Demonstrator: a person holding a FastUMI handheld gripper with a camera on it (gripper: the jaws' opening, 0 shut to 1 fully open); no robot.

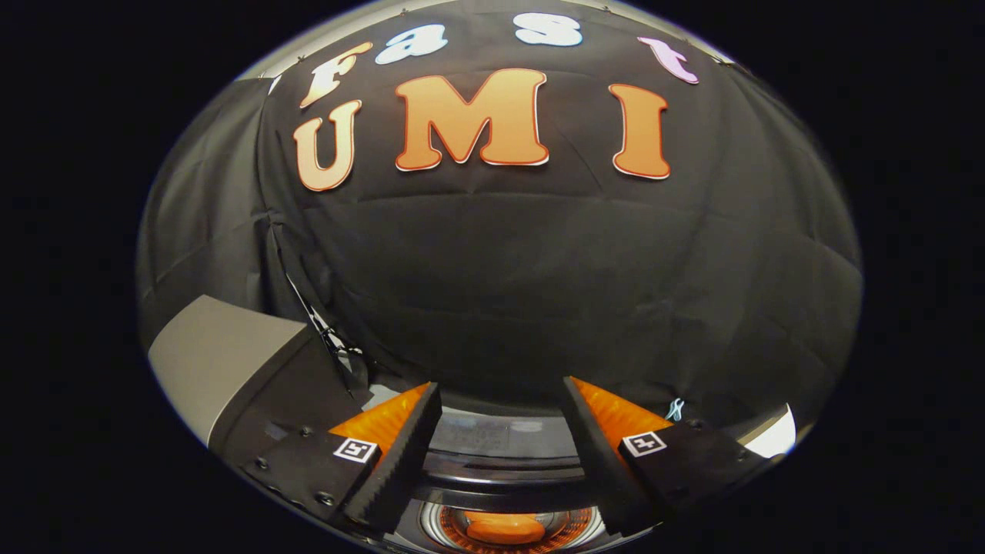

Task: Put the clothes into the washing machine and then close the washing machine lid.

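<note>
Tongs [500,400] with fingers [400,454] spread apart, nothing between them, pointing toward the black cloth wall [539,285]. Washing machine [504,450] at the lower centre of the frame, its drum opening holding an orange item [504,529] (presumably clothing). Grey panel [215,354] at lower left.

A glossy dark washing machine top [500,462] seen from just above, against the black cloth wall.

The supporting surface under the machine is mostly hidden. The machine's shiny dark top lies between and below the gripper [500,385], whose fingers stand spread apart with nothing between them. Nearest, a round ringed opening [454,531] holds a soft orange shape [504,528]. On the left, a flat grey panel [215,362] tilts upward.
</note>
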